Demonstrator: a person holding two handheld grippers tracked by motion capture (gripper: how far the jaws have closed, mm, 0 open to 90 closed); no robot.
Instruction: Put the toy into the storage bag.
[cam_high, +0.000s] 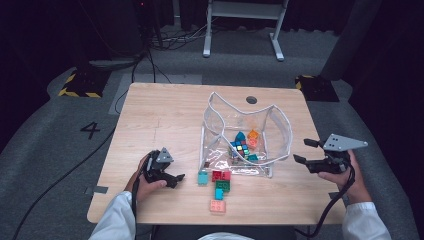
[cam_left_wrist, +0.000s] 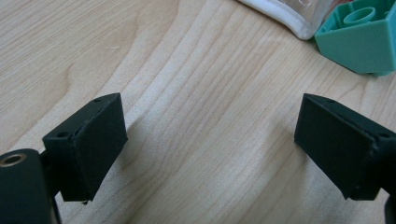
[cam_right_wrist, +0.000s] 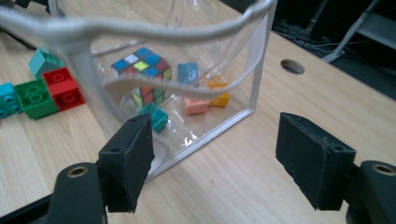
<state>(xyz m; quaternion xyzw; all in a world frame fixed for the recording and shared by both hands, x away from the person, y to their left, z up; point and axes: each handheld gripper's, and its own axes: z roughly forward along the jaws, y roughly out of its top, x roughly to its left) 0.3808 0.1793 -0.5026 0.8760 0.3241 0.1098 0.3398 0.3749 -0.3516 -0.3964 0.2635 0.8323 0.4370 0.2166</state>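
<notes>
A: High view count? 
B: One clear bag (cam_high: 247, 131) with a puzzle cube (cam_high: 239, 148) and some small blocks inside; five loose blocks (cam_high: 216, 186) before it, near the table's (cam_high: 165, 115) front edge. 
A: Grippers? 
B: Left gripper (cam_high: 172, 176) spread wide, empty, on bare wood left of the blocks. Right gripper (cam_high: 306, 150) also gaping, empty, right of the bag near the table's right edge.
</notes>
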